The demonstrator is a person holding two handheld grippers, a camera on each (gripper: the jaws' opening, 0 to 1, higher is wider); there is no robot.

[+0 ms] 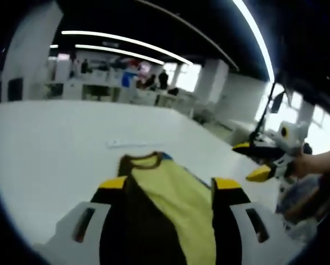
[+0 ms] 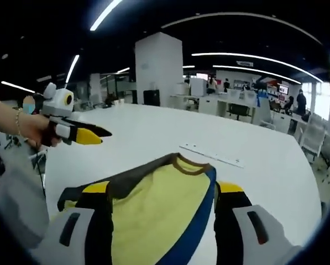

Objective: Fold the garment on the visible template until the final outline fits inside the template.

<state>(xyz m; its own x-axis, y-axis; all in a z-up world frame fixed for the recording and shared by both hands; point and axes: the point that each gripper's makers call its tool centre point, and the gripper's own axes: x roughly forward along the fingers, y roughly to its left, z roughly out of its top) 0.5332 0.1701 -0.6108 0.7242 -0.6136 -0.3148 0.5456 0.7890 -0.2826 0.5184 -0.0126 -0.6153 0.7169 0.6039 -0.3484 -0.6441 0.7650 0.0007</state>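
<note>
A yellow garment (image 1: 170,193) with dark brown parts and a brown collar lies on the white table (image 1: 54,143). A blue edge runs along its side. My left gripper (image 1: 170,183) is open, its yellow-tipped jaws wide apart on either side of the cloth. A hand holds my right gripper (image 1: 252,160) in the air to the right, off the garment. In the right gripper view the same garment (image 2: 153,210) spreads between the wide jaws of the open right gripper (image 2: 163,187). There, the left gripper (image 2: 95,134) hovers at the left in a hand, above the table's edge.
A thin white strip (image 1: 126,142) (image 2: 209,154) lies on the table just beyond the collar. Office desks, a white pillar (image 2: 158,66) and people stand far behind. A dark stand (image 1: 267,110) rises at the right, and chairs (image 2: 314,138) sit off the table's side.
</note>
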